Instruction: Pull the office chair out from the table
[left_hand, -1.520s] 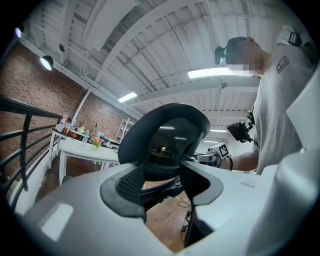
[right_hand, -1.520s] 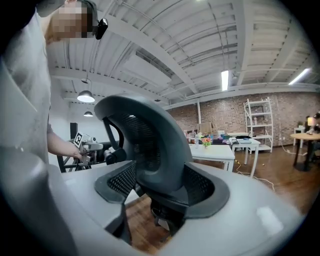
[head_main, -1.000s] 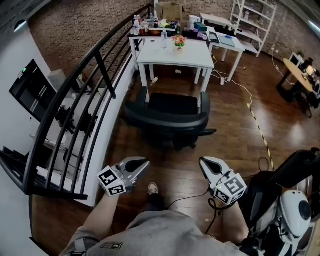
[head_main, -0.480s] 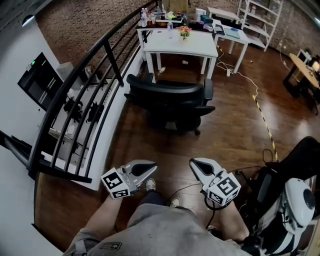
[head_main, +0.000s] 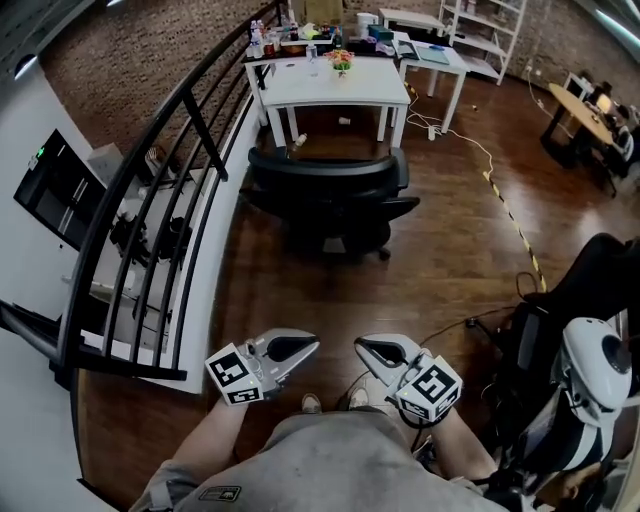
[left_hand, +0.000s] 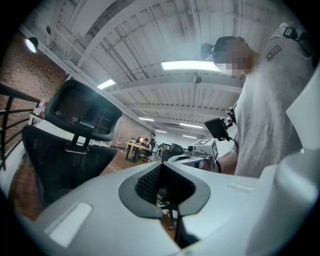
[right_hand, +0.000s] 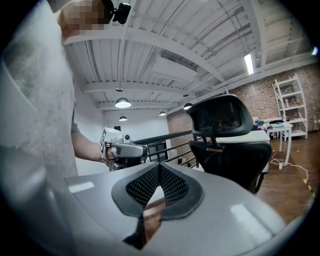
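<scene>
Office chair (head_main: 322, 188), black with a mesh back, stands just in front of the white rectangular table (head_main: 350, 92), backrest broadside to the person, straight ahead and well apart from both grippers. The grey left gripper (head_main: 306, 346) and right gripper (head_main: 365, 346), side by side, are closed and empty, about equally near.

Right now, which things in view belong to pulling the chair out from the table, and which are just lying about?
Part of the job:
- office chair, standing in front of the table
- white table
- left claw and right claw, both shut and empty

Just lying about:
- flowers on the table
- black railing
- white shelf unit
- floor cable
</scene>
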